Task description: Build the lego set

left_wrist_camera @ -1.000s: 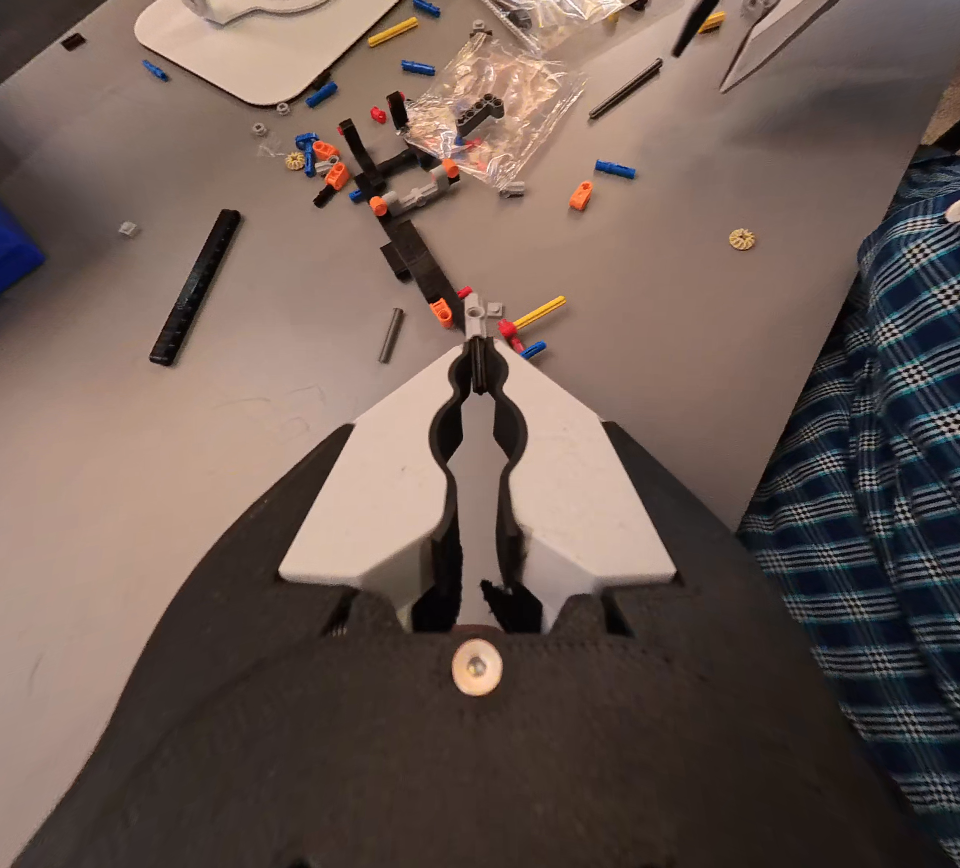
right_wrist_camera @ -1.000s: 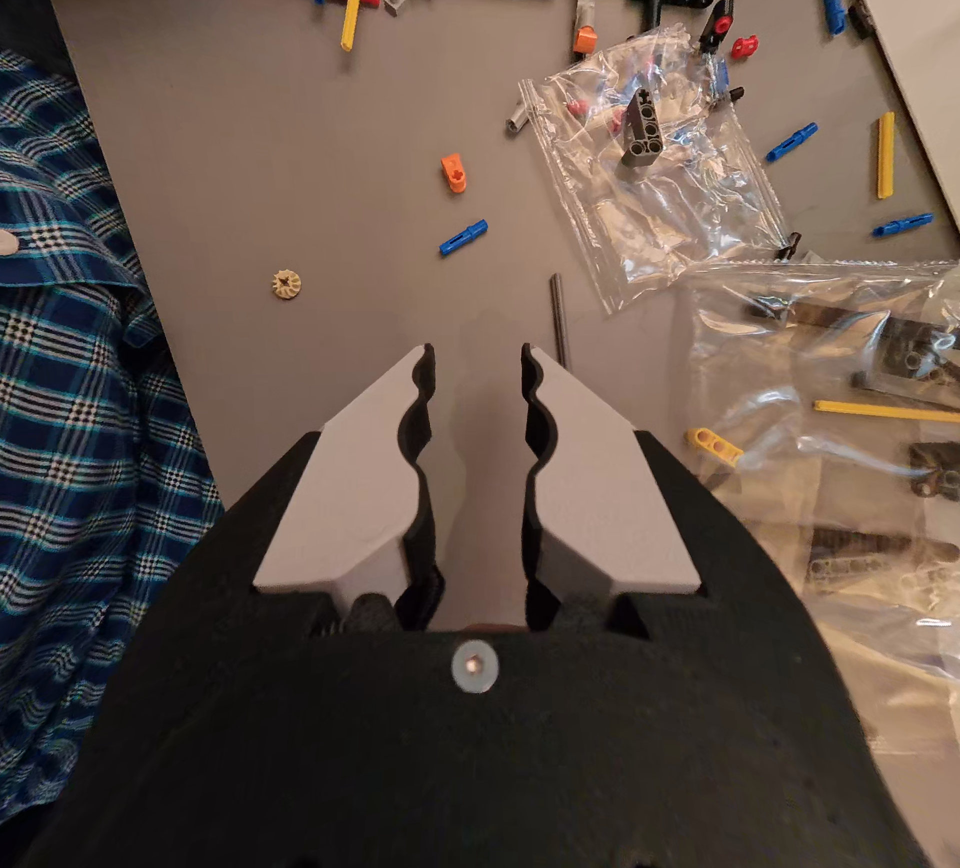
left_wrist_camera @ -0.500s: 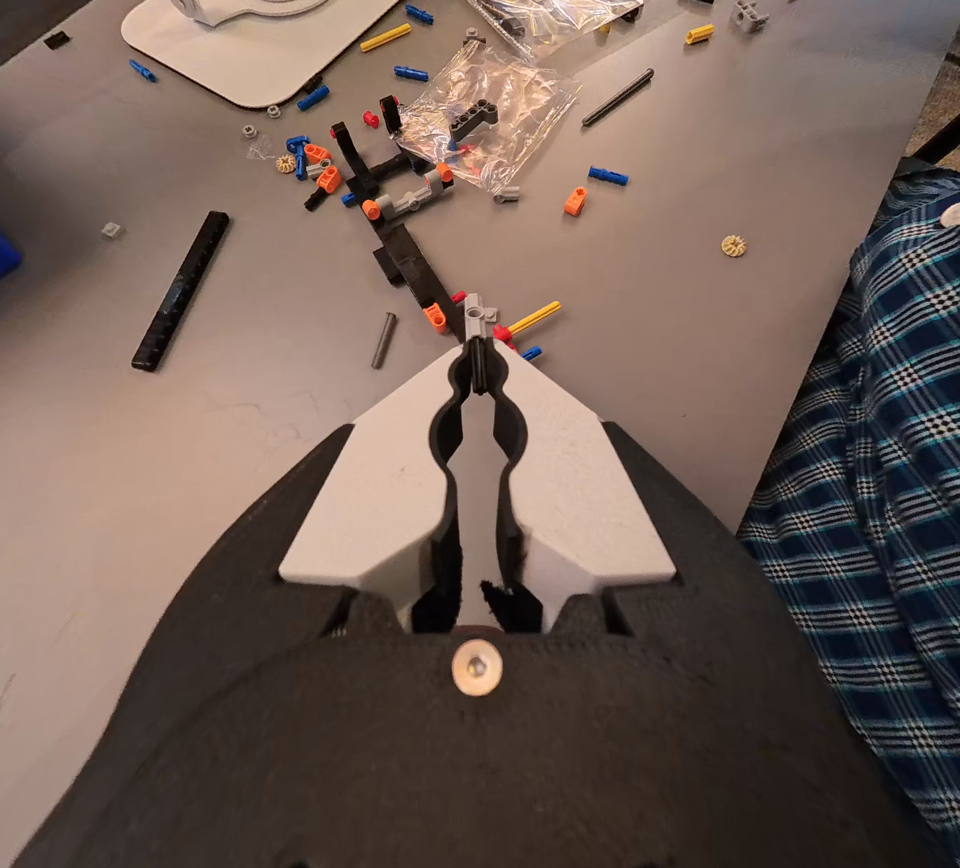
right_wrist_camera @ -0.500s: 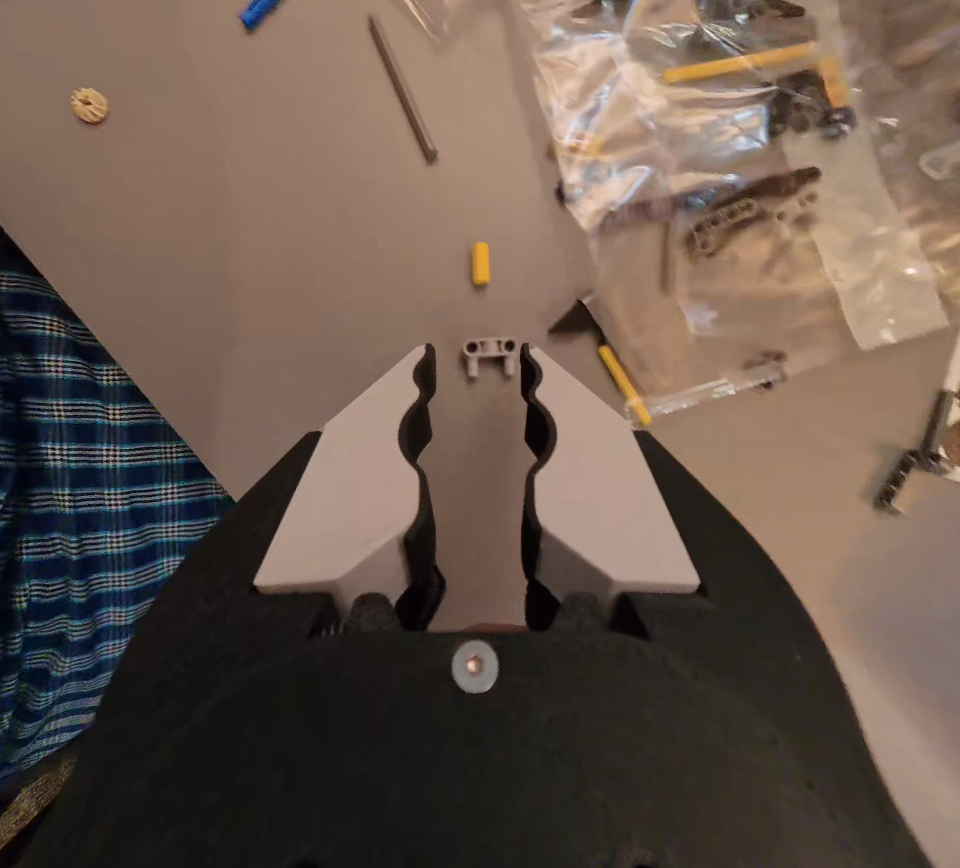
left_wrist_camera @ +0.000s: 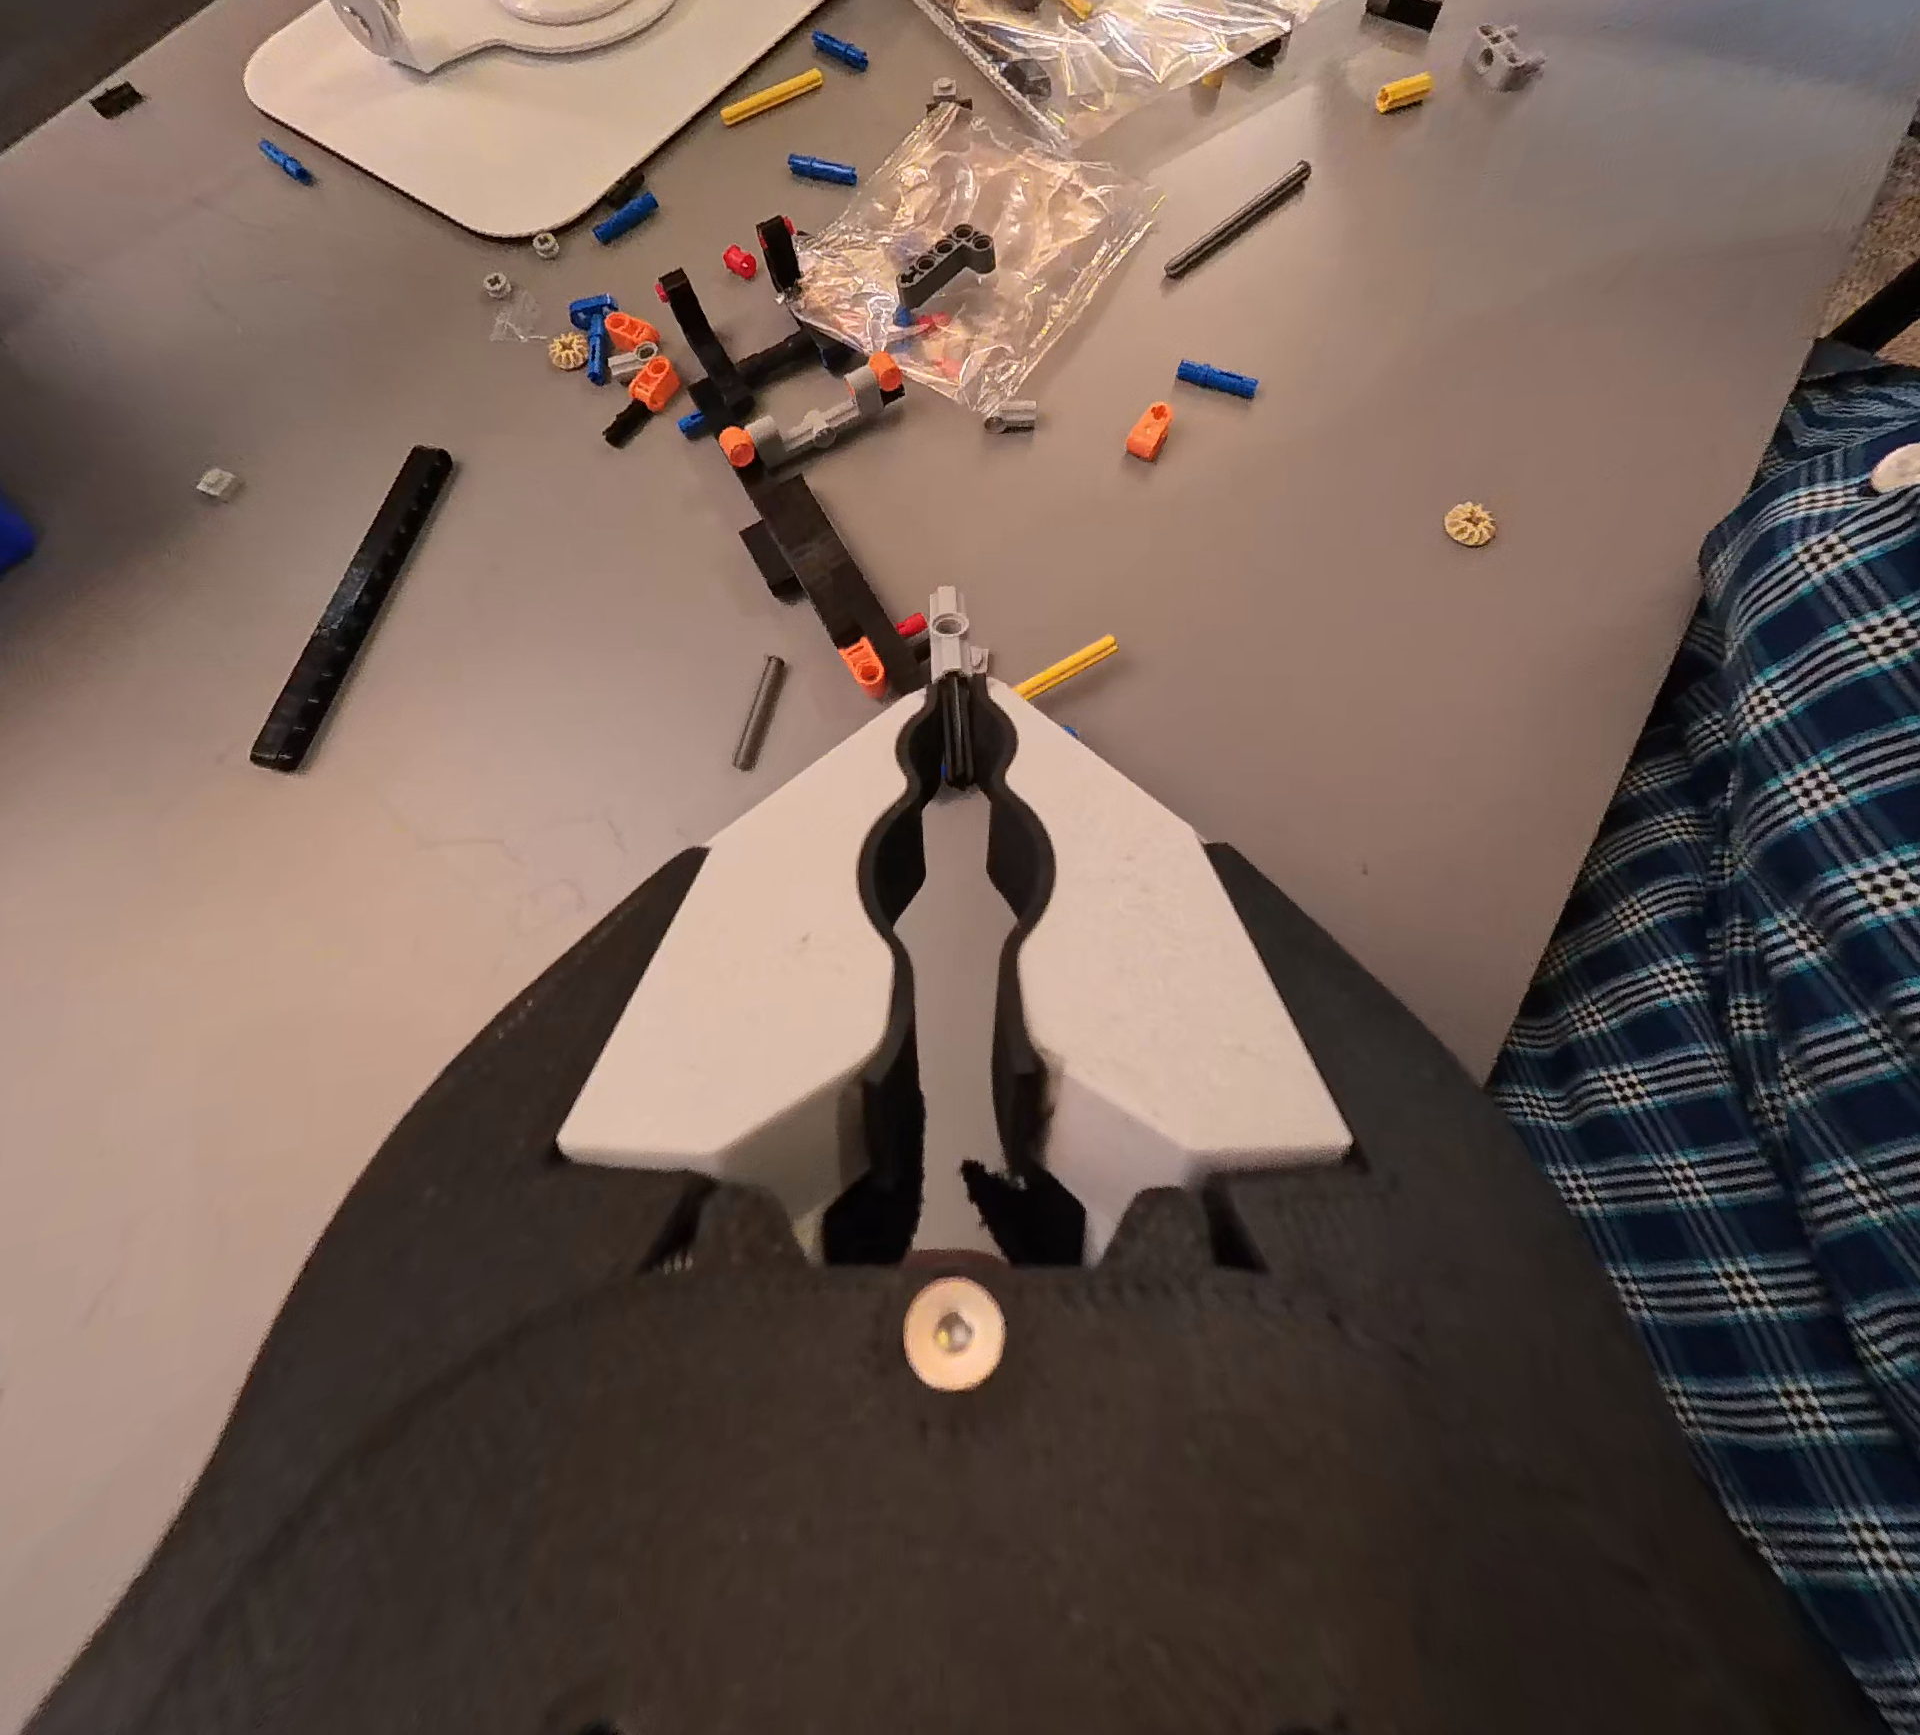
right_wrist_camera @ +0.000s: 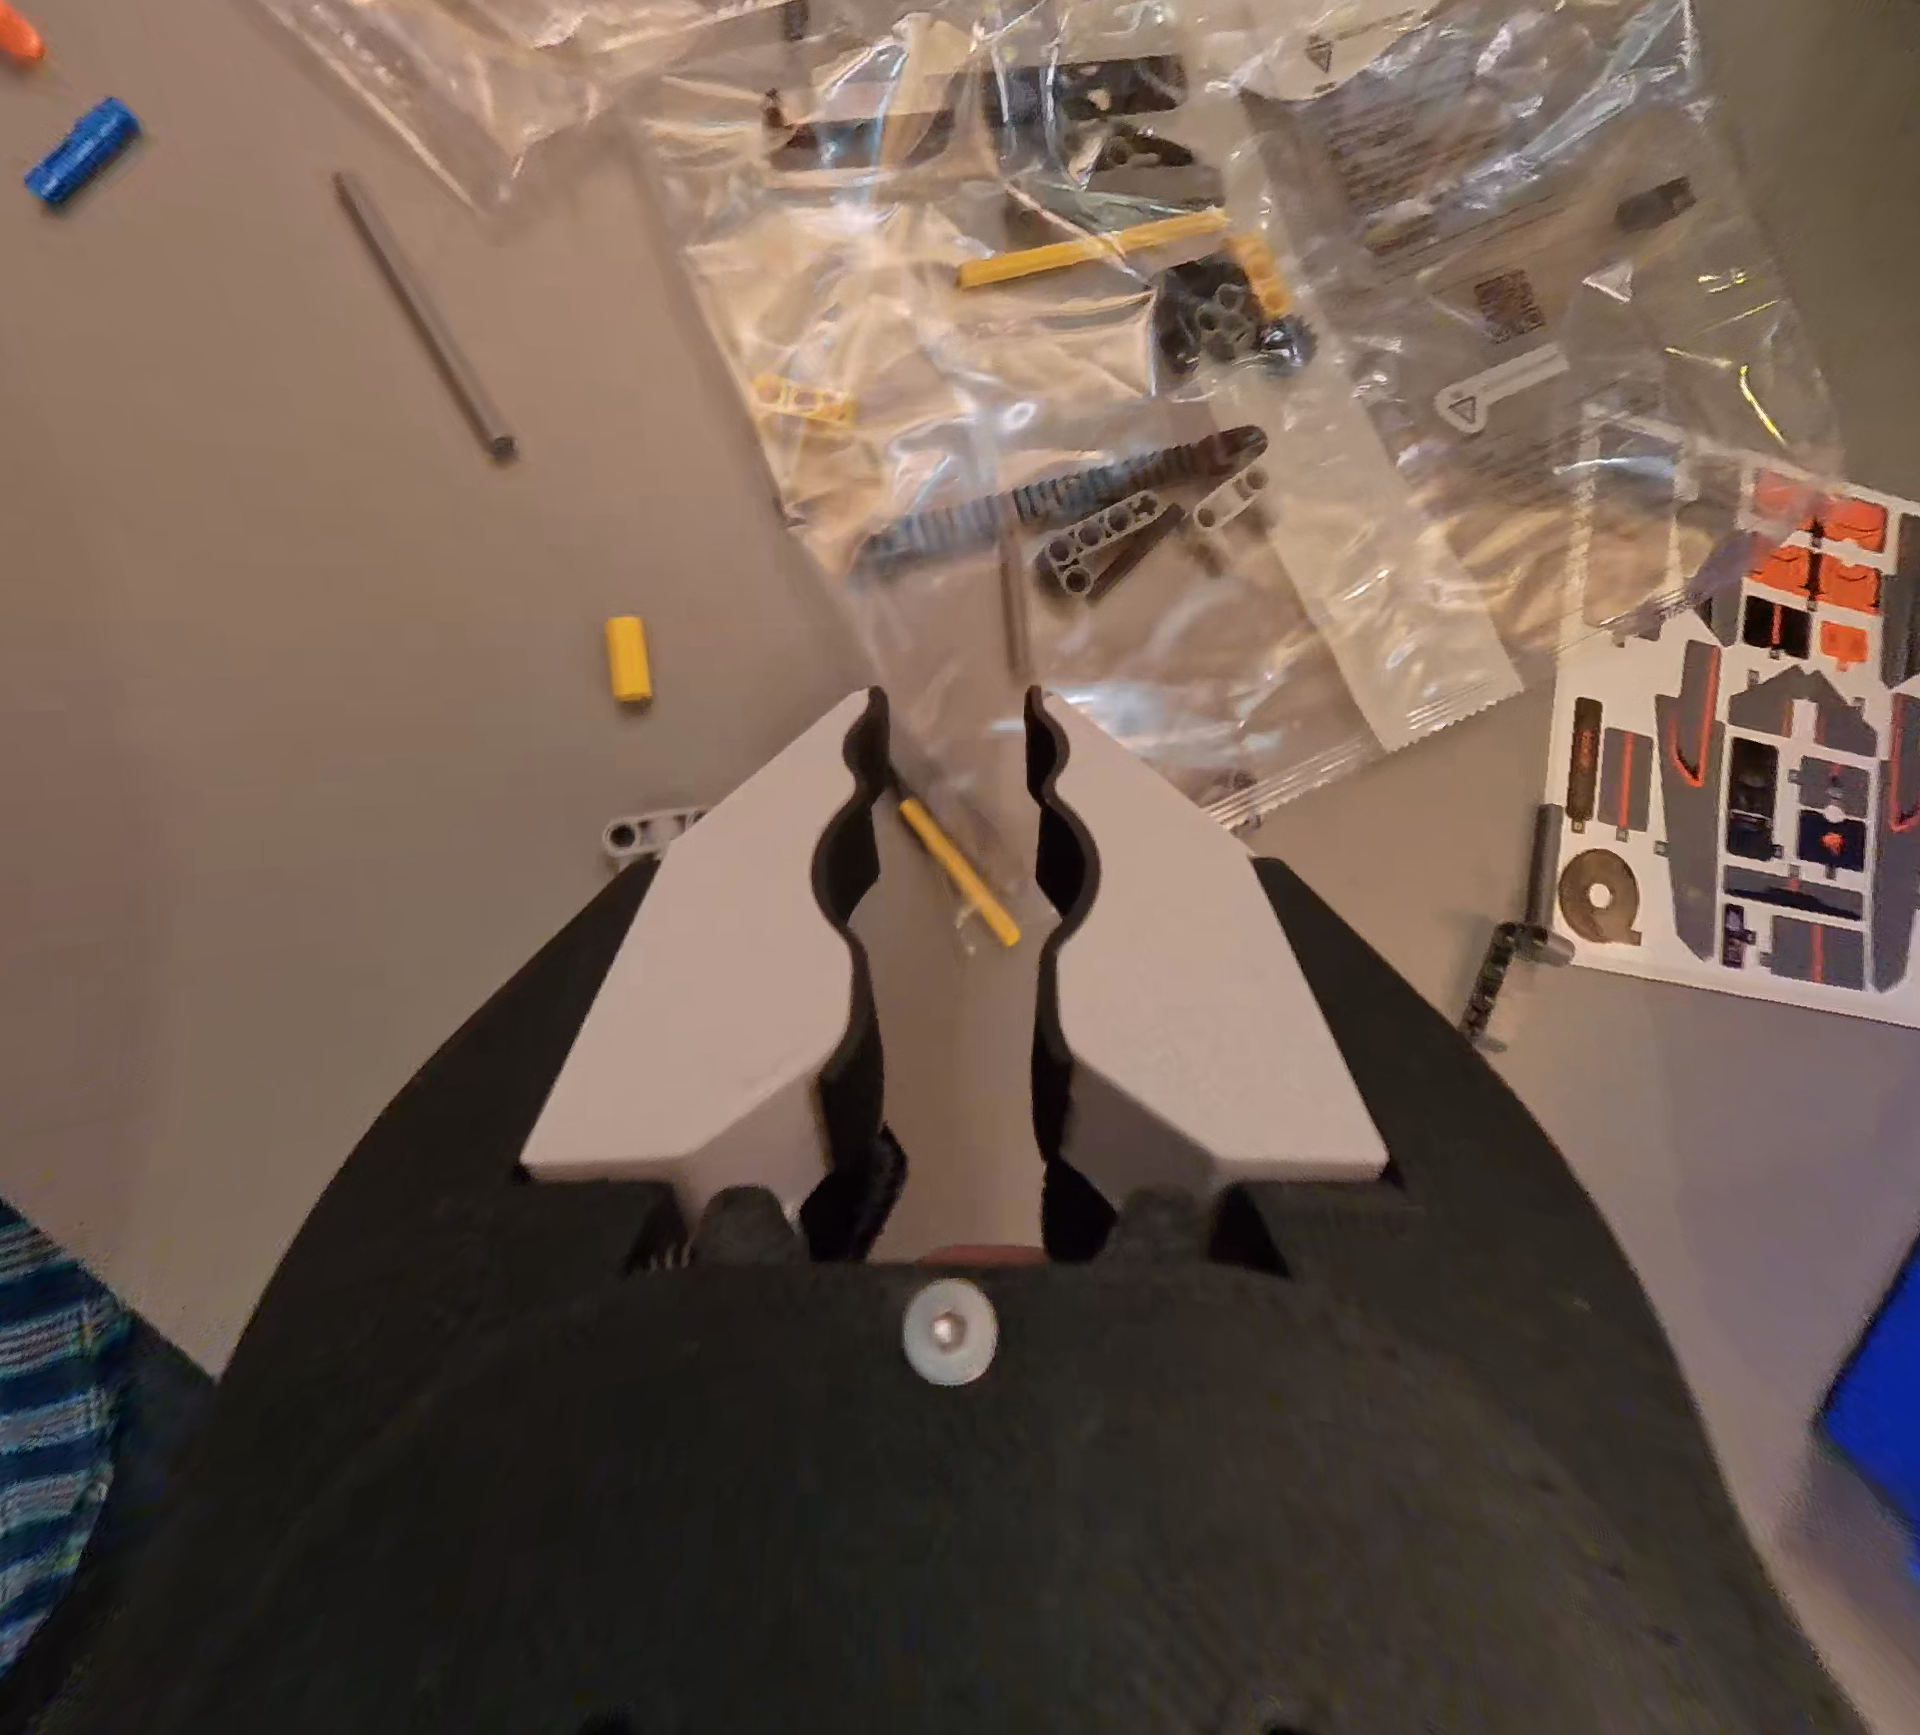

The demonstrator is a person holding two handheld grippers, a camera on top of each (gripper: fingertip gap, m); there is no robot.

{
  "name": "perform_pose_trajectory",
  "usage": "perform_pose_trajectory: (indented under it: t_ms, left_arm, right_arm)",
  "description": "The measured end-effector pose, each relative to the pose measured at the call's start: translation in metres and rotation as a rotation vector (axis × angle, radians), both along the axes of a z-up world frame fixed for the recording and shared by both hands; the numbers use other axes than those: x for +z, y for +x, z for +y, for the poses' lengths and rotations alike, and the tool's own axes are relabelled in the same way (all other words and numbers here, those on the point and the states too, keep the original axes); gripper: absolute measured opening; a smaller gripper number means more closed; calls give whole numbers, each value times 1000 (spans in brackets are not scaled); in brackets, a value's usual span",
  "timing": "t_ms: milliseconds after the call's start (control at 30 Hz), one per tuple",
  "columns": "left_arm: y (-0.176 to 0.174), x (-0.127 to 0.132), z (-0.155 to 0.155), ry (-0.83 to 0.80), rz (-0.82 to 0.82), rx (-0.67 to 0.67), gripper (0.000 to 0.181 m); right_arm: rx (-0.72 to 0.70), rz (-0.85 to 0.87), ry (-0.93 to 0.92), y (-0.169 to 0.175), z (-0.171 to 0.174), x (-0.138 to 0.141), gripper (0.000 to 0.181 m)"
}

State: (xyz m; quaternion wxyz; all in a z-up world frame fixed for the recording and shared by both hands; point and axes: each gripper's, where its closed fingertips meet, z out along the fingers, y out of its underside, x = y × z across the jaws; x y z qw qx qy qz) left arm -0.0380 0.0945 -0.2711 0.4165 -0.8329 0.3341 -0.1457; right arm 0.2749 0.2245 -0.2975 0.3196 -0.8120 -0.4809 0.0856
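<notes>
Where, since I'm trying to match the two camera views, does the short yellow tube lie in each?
Left wrist view: the short yellow tube lies far off at the upper right, on the table just left of a small grey connector.
Right wrist view: left of centre, on bare table.
Shared landmark: the long dark rod lying loose nearby.

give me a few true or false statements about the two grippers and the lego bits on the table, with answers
1. The left gripper is shut on a black pin carrying a grey connector. True.
2. The right gripper is holding a yellow rod. False: its jaws stand open and empty; the yellow rod lies on the table below them.
3. A sticker sheet lies right of the large clear bag. True.
4. The long black beam is attached to the partly built frame. False: it lies alone, left of the frame.
</notes>
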Motion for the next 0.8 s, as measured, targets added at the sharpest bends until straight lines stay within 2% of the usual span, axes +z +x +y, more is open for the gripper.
perform_pose_trajectory:
  t_ms: [33, 333, 400, 533, 633, 733, 800]
  left_arm:
    - [0, 0, 1, -1, 0, 2, 2]
    - [5, -3, 8, -15, -17, 19, 1]
    - [6, -4, 10, -19, -21, 23, 1]
    - [6, -6, 11, -28, -15, 31, 2]
    - [3, -4, 14, -22, -19, 47, 1]
    - [0, -2, 16, -15, -18, 59, 1]
    - [-3, -2, 16, -13, -19, 64, 2]
  right_arm:
    - [-7, 21, -8, -1, 3, 0, 24]
    - [-9, -29, -88, 13, 13, -27, 7]
    - [-18, -32, -95, 19, 16, -28, 0]
    - [-39, -71, -67, 30, 24, -22, 3]
    - [51, -16, -41, -8, 18, -4, 14]
    - [183, 63, -55, -69, 7, 10, 27]
    - [275, 90, -63, -109, 0, 13, 29]
